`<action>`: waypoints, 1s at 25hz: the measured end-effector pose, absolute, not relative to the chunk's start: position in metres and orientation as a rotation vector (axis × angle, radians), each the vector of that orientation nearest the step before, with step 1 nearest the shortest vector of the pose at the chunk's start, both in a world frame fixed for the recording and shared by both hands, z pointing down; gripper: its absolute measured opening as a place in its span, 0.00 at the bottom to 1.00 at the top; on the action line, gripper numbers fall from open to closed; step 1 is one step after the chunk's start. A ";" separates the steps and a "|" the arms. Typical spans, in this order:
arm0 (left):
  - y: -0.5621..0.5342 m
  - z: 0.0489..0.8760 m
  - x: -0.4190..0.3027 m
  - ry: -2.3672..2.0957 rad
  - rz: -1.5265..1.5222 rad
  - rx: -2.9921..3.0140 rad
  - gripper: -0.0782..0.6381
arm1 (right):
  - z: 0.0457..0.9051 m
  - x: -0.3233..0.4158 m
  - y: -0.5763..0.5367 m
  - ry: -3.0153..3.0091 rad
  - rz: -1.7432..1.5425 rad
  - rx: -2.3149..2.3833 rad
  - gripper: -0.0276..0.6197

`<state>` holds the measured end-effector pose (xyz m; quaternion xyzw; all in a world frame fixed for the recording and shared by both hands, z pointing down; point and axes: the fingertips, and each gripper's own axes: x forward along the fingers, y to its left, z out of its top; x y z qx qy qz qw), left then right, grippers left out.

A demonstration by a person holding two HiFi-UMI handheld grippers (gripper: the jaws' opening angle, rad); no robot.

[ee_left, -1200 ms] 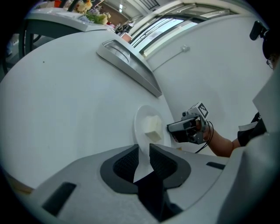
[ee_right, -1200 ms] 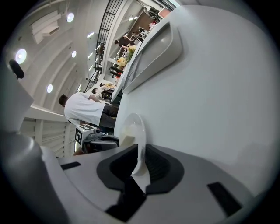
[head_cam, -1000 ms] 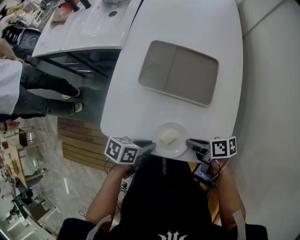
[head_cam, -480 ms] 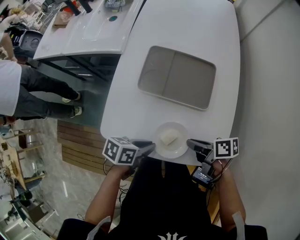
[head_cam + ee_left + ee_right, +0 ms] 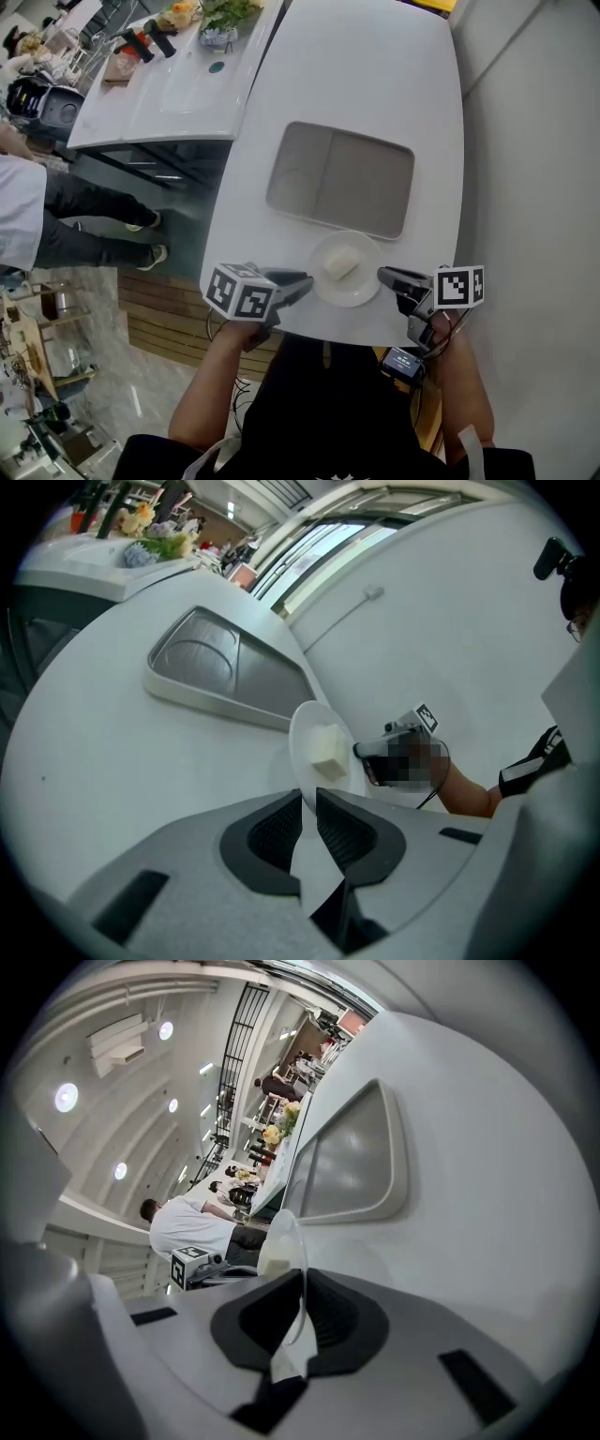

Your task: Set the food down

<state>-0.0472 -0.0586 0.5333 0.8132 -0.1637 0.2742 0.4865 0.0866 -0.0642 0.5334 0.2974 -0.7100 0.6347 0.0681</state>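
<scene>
Grips a small white plate from both sides, over the near end of the white tabletop. On one side the left gripper, fingers clamped on the plate's thin rim with only the rim between them. On the other side the right gripper, likewise pressed shut on the opposite rim, seen edge-on in the right gripper view. In the middle of the plate, the food: one pale, blocky piece, sitting flat and clear of both rims. Impossible to tell whether the plate rests on the tabletop or hangs just above it. Just beyond the plate, a shallow grey tray with two compartments, its near edge overlapped by the plate in the head view. Farther off to the left, a second tabletop with greenery at its far end, and beside it a person in a white top and dark trousers.
</scene>
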 end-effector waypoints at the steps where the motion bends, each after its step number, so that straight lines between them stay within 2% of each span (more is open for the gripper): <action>1: -0.066 0.531 -0.045 -0.397 0.673 1.988 0.18 | 0.531 0.089 -0.071 -2.148 1.905 0.908 0.07; 13: -0.149 0.520 -0.020 -0.412 0.700 2.051 0.18 | 0.520 0.115 -0.151 -2.198 1.861 1.023 0.07; 25: -0.228 0.553 0.004 -0.408 0.805 2.045 0.18 | 0.551 0.139 -0.222 -2.114 1.868 1.093 0.07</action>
